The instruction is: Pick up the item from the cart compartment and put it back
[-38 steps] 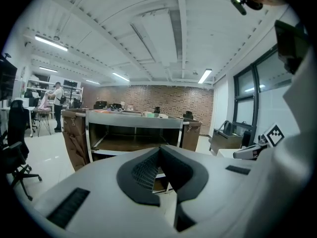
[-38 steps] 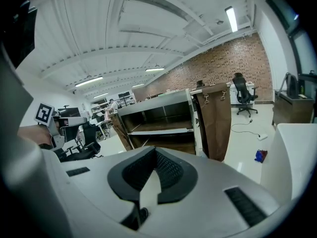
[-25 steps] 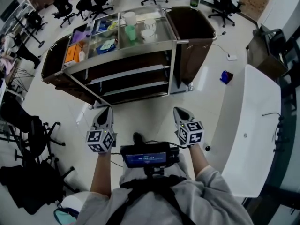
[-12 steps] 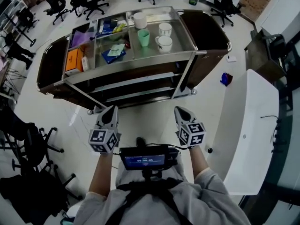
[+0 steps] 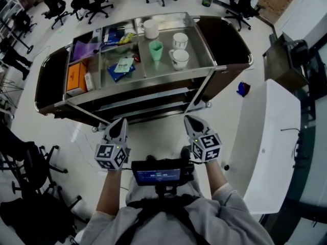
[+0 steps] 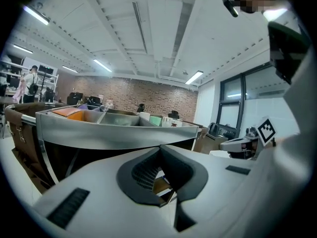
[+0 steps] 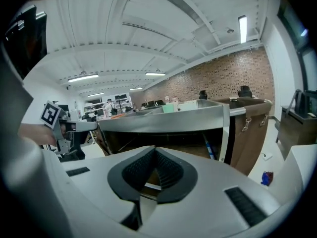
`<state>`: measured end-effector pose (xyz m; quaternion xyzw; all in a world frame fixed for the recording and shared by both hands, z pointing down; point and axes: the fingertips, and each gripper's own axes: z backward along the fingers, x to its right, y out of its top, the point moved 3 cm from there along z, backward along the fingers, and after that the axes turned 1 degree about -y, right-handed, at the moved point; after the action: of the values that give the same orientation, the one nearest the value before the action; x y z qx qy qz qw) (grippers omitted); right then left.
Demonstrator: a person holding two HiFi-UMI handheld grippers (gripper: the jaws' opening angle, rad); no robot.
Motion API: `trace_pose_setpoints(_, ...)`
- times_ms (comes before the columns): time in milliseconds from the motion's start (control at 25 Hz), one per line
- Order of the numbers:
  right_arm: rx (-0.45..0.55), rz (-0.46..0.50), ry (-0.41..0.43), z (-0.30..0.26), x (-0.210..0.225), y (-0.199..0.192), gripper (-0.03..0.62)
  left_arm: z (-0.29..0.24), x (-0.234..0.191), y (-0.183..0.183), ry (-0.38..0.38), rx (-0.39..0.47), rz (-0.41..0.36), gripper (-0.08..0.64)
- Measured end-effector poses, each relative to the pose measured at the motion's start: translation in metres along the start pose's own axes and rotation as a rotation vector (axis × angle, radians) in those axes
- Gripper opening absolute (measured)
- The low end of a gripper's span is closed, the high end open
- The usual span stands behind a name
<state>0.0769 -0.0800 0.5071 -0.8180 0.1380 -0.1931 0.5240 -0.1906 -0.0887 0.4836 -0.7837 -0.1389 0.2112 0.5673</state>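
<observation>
- Grippers nearest: left gripper (image 5: 121, 121) and right gripper (image 5: 189, 119), jaws closed, empty.
- Beyond, apart from both: cart (image 5: 153, 81).
- On top: blue packet (image 5: 121, 68) in middle compartment; green cup (image 5: 156, 50), white cups (image 5: 180, 59) rightward.

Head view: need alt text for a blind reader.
A person holds the left gripper and right gripper, both shut and empty, above the floor just short of a steel cart. Its top compartments hold white cups, a green cup, an orange box and a blue packet.
</observation>
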Motion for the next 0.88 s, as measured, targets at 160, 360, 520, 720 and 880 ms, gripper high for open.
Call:
trace_pose_setpoints(160, 0.048, 0.032, 0.036, -0.005, 0.009, 0.043, 0.009, -0.021, 0.012, 0.016, -0.023, 0.009, -0.011, -0.002)
trace_pose_setpoints(360, 0.091, 0.150, 0.058, -0.027, 0.020, 0.108, 0.009, -0.039, 0.015, 0.031, -0.021, 0.022, -0.012, -0.002)
trace_pose_setpoints(520, 0.078, 0.276, 0.073, -0.053, 0.031, 0.152, 0.080, -0.054, 0.014, 0.045, -0.013, 0.036, -0.012, -0.002)
trace_pose_setpoints(720, 0.004, 0.450, 0.120, -0.090, 0.040, 0.187, 0.207, -0.069, 0.015, 0.067, -0.016, 0.049, -0.038, -0.002)
trace_pose_setpoints(880, -0.041, 0.573, 0.194, -0.126, 0.036, 0.216, 0.298, -0.082, 0.019, 0.079, -0.033, 0.055, -0.062, -0.002)
